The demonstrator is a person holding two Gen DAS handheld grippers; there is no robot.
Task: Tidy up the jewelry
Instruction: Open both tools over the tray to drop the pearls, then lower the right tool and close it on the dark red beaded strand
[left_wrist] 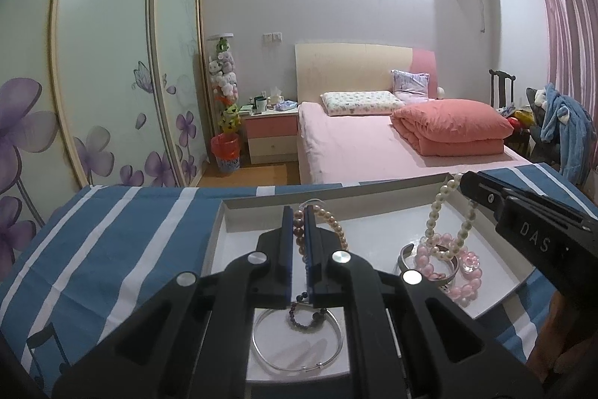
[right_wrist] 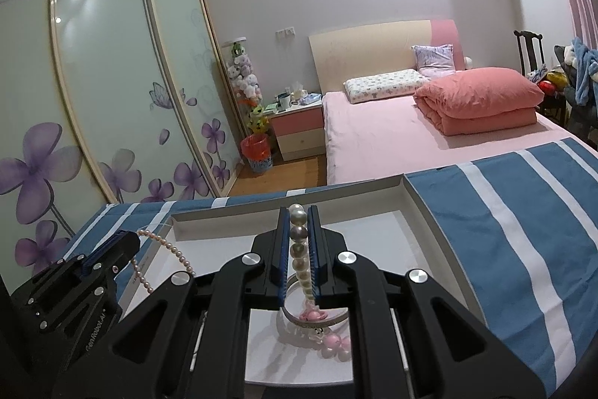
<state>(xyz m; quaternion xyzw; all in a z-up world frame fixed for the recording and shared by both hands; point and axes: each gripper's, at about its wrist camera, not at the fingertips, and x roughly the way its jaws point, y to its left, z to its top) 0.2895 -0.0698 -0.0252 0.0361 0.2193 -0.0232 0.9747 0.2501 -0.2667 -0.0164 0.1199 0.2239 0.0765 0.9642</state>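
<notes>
two tongs: left tongs (left_wrist: 298, 215) pinching pinkish pearl strand (left_wrist: 329, 219), right tongs (right_wrist: 299, 215) pinching white pearl strand (right_wrist: 299, 249); one shallow white tray (left_wrist: 243, 200), one smooth silver bangle (left_wrist: 295, 358).

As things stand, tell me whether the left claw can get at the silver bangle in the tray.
Probably not yet. The left claw is shut on a pink pearl strand, so it has no free grip. The silver bangle lies uncovered in the white tray just beneath it, only a dark bead bracelet overlapping.
</notes>
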